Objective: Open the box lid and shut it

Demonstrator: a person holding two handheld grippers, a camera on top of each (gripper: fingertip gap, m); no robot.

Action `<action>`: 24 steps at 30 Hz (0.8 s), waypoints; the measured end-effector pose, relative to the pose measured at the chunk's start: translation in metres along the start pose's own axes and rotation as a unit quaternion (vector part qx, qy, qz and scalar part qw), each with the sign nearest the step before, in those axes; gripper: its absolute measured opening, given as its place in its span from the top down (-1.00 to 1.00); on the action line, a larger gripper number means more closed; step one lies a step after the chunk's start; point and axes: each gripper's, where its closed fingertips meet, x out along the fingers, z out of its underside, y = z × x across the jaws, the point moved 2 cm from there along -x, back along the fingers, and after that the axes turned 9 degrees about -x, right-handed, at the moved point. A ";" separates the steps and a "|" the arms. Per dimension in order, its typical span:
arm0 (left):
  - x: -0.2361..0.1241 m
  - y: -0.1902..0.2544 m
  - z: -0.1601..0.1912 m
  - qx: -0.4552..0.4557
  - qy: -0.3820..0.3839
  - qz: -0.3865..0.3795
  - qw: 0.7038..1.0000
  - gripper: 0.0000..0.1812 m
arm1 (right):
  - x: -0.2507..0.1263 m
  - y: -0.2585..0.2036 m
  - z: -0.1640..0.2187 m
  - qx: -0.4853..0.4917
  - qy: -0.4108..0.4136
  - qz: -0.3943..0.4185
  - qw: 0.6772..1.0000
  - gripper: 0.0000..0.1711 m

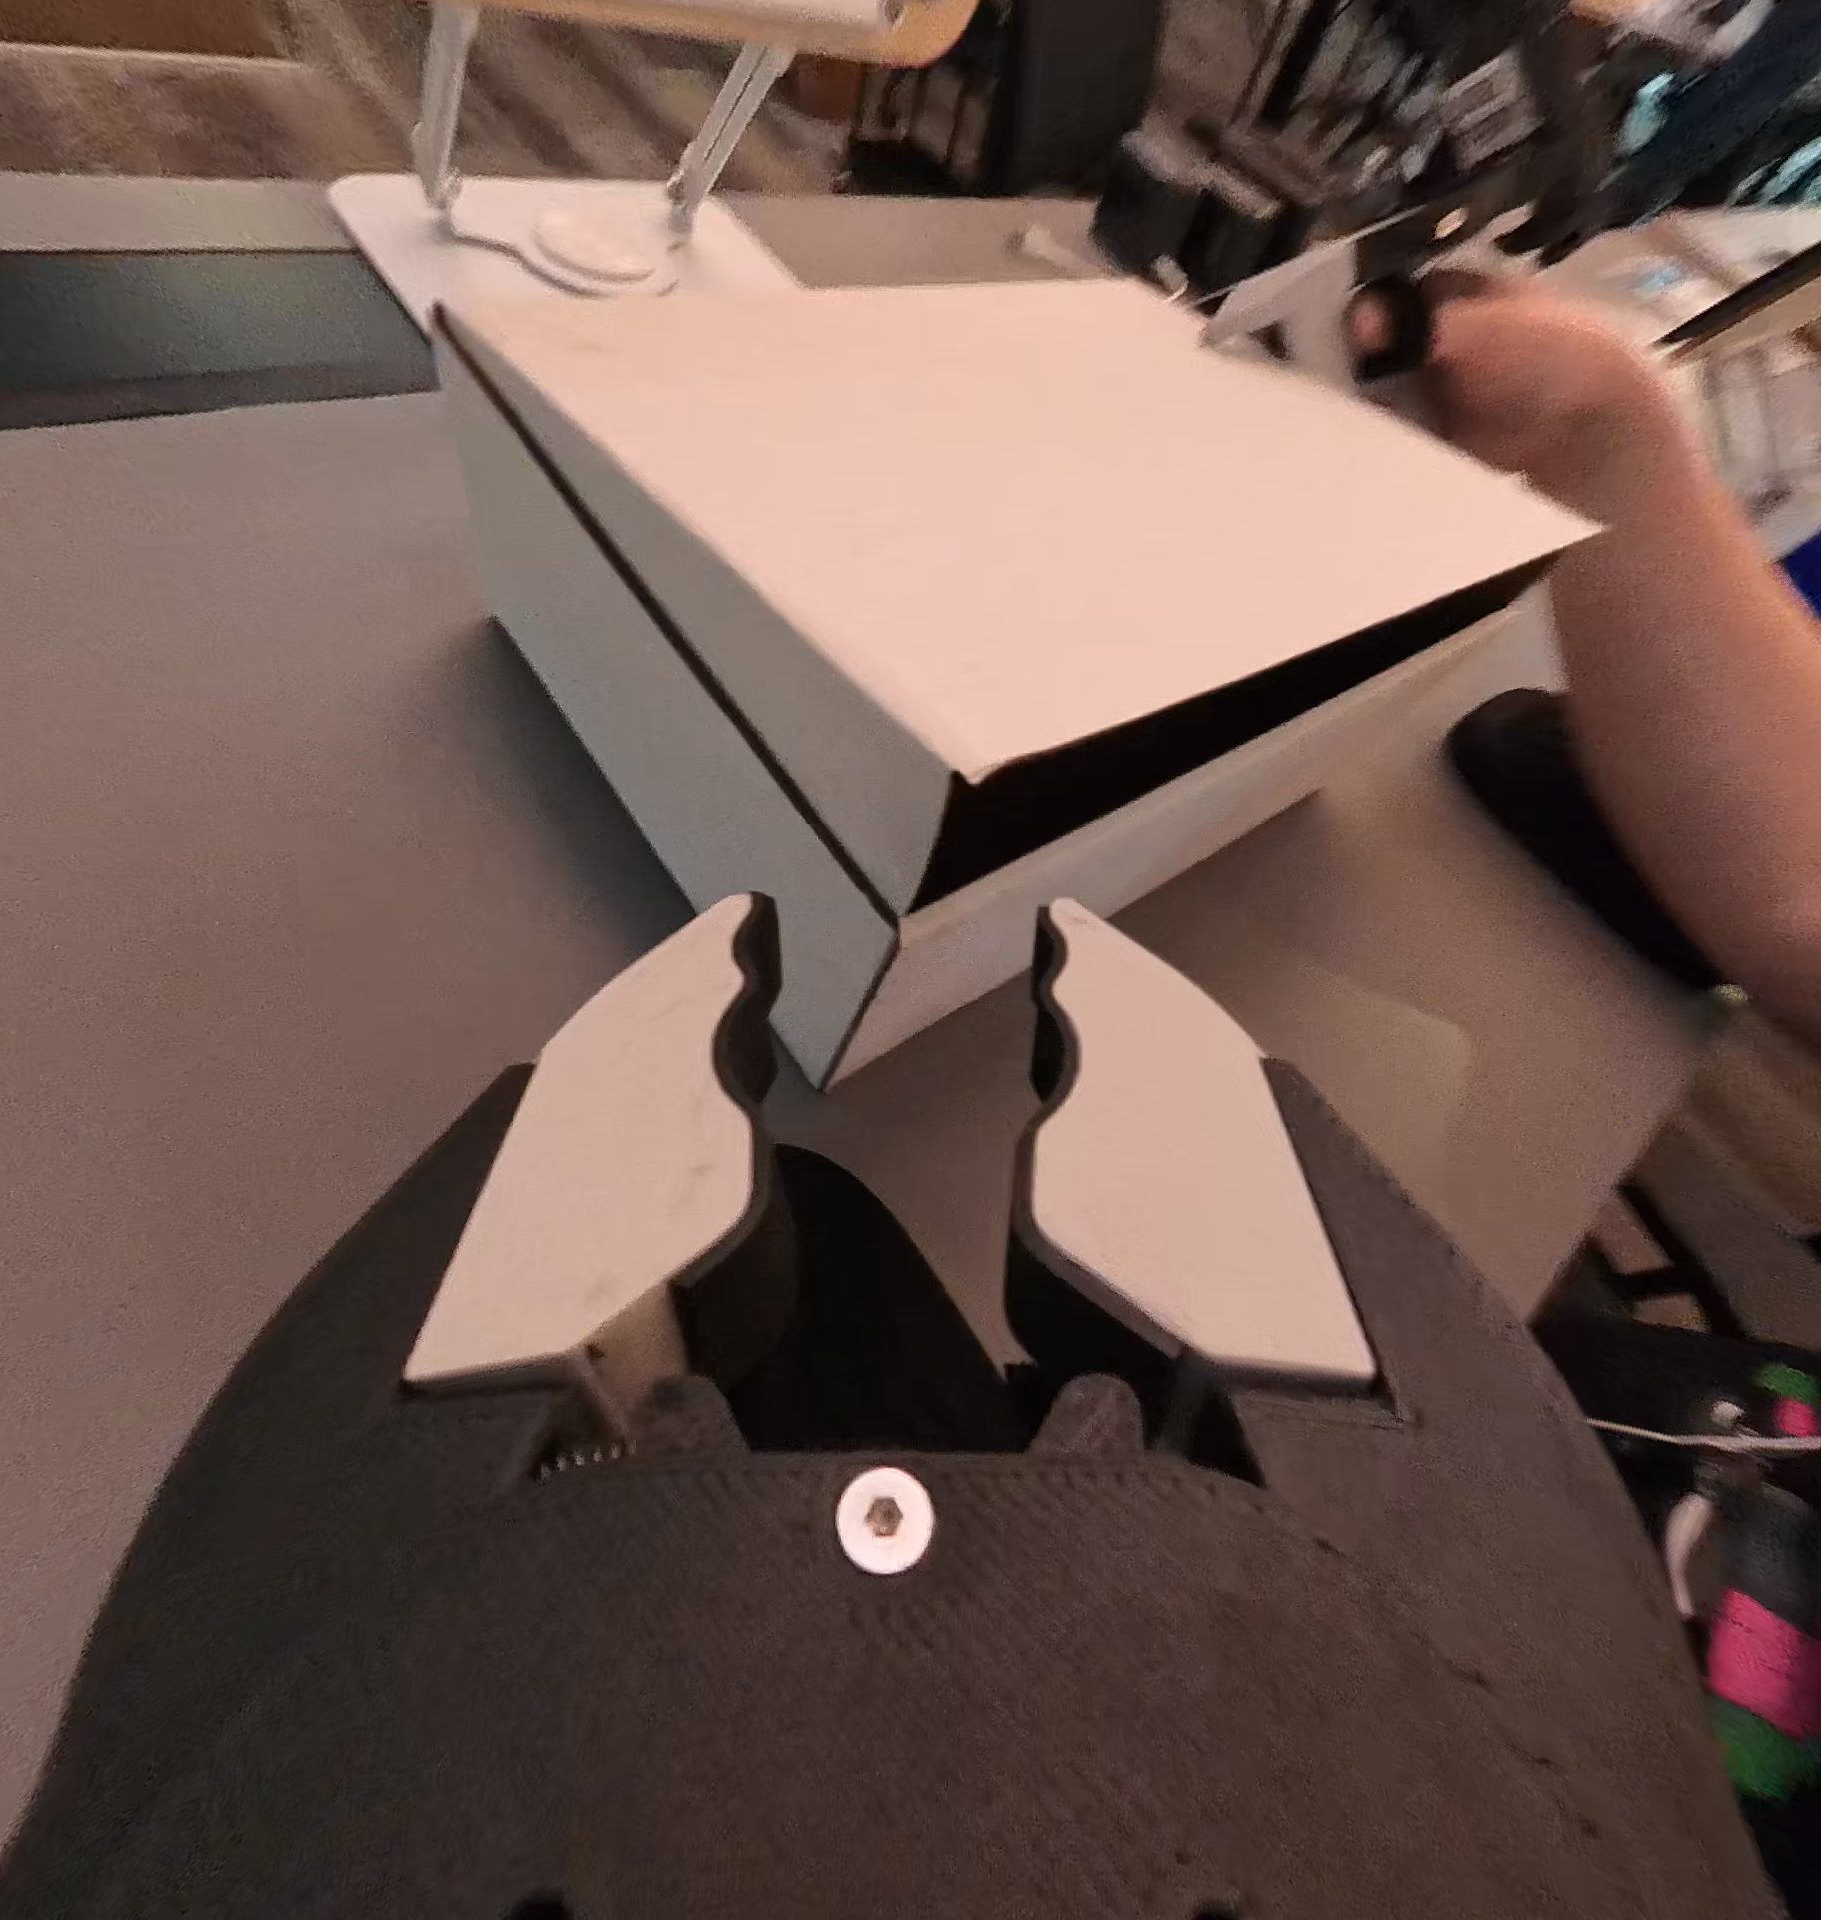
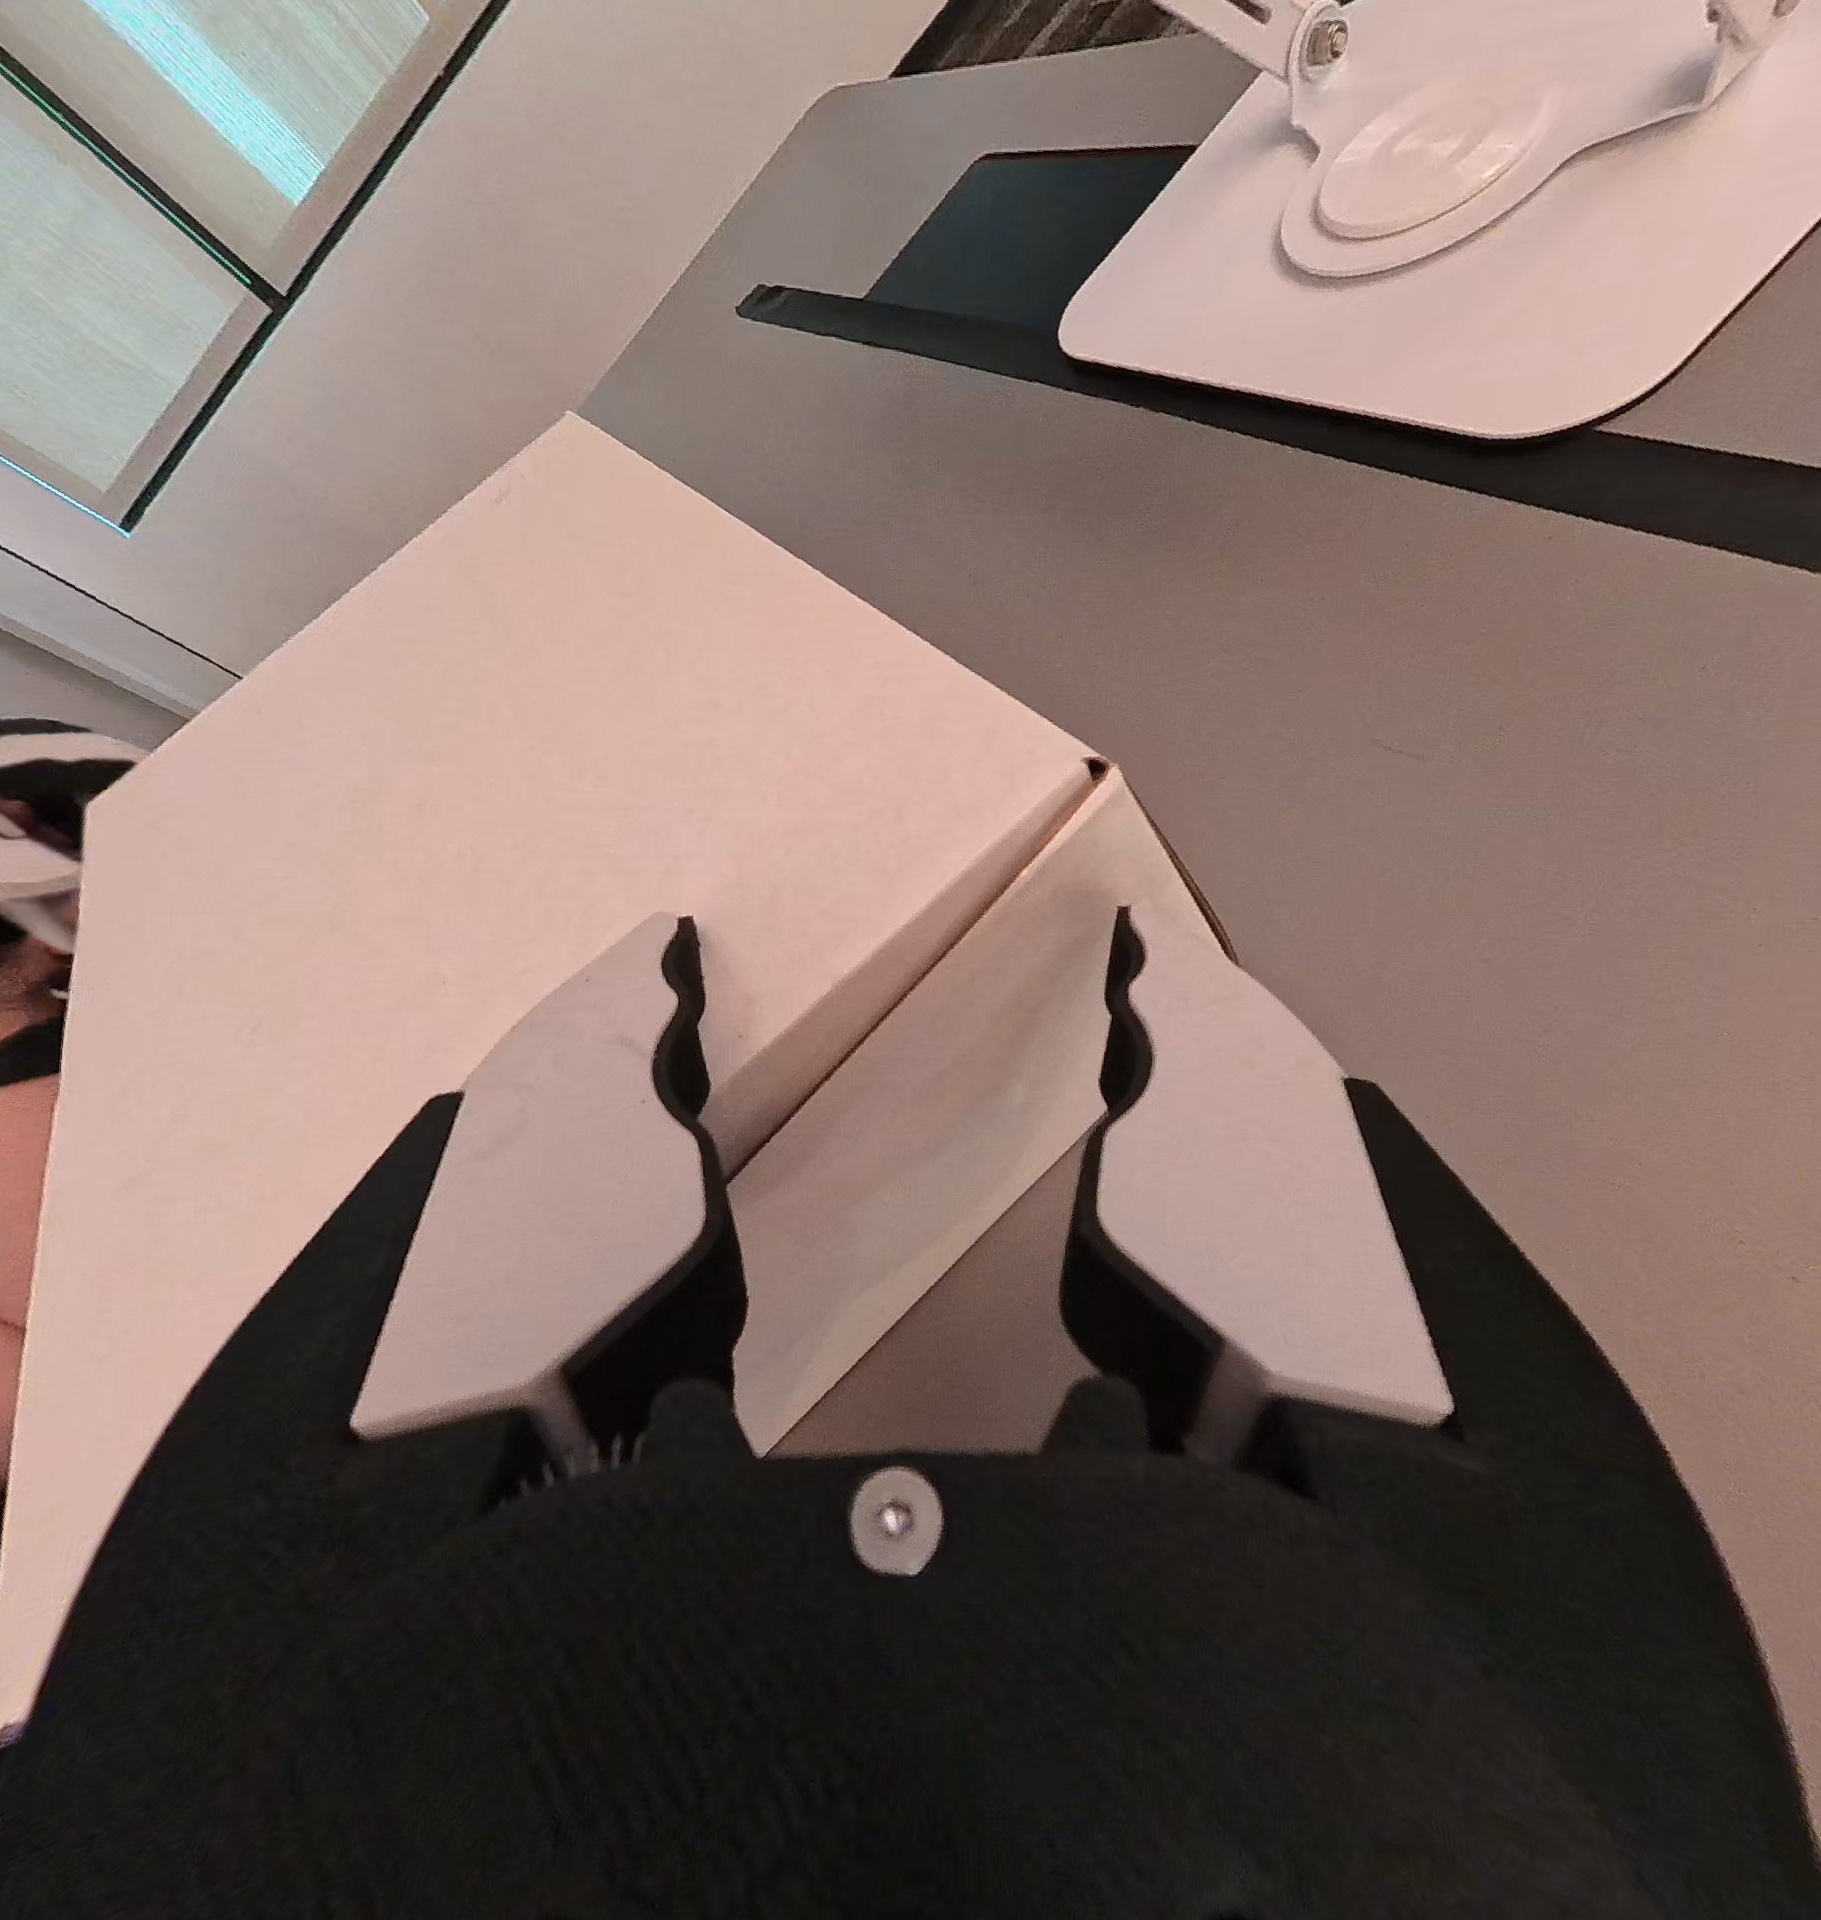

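Observation:
A white cardboard box [image 1: 1145, 862] stands on the grey table [image 1: 210, 727]. Its lid [image 1: 989, 520] is raised a little along the near side, and a dark gap shows under it. My left gripper [image 1: 906, 914] is open and empty, with its fingertips on either side of the box's near corner. My right gripper [image 2: 906, 920] is open and sits over the lid [image 2: 470, 831] and the box's side wall [image 2: 937, 1143], straddling the seam between them. It also shows, blurred, in the left wrist view [image 1: 1405, 301], held by a person's arm [image 1: 1664, 675].
A white stand's flat base [image 1: 573, 239] sits just behind the box and also shows in the right wrist view [image 2: 1508, 260]. A dark mat [image 1: 158, 322] lies at the back left. The table edge runs along the right, with clutter beyond it.

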 end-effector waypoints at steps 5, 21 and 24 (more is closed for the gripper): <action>-0.020 -0.005 -0.038 -0.036 0.108 0.014 0.993 0.33 | 0.000 0.000 0.000 -0.003 -0.001 0.004 1.000 0.12; 0.037 -0.029 -0.028 -0.025 0.001 -0.025 0.999 0.25 | 0.001 0.000 0.000 -0.009 0.003 0.000 1.000 0.11; 0.041 -0.032 -0.018 -0.009 -0.022 -0.039 0.999 0.27 | 0.001 0.000 0.001 -0.018 -0.001 0.007 1.000 0.11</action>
